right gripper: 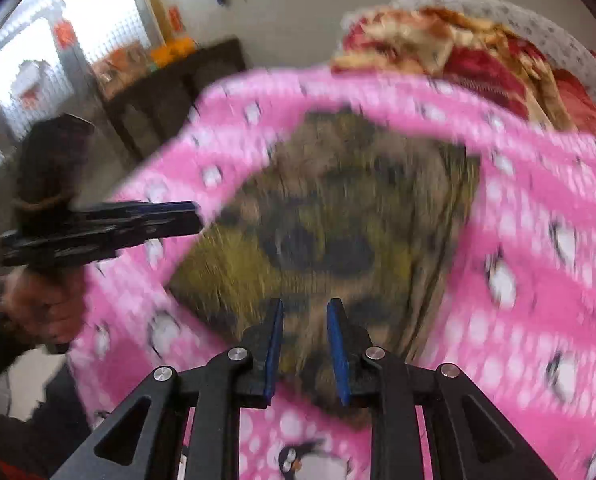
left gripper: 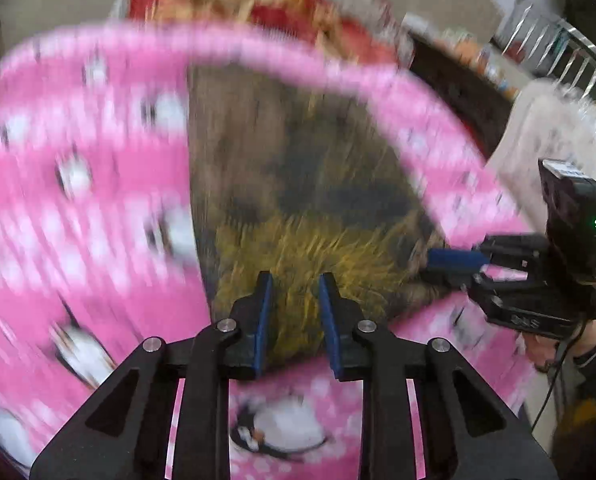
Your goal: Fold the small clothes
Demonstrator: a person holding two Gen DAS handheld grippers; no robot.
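A small brown, yellow and dark patterned garment [left gripper: 298,184] lies flat on a pink penguin-print blanket [left gripper: 77,200]; both views are motion-blurred. My left gripper [left gripper: 295,284] is open and empty over the garment's near edge. My right gripper [right gripper: 305,310] is open and empty over the garment [right gripper: 330,232], near its near edge. The right gripper also shows at the right of the left wrist view [left gripper: 458,260], at the garment's right corner. The left gripper shows at the left of the right wrist view [right gripper: 169,220], beside the garment's left edge.
A red and gold patterned bedding pile [left gripper: 257,4] lies beyond the pink blanket [right gripper: 538,240]; it also shows in the right wrist view [right gripper: 458,52]. A dark cabinet [right gripper: 169,92] stands by the wall. A metal rack [left gripper: 558,52] and white cloth [left gripper: 538,140] are at the right.
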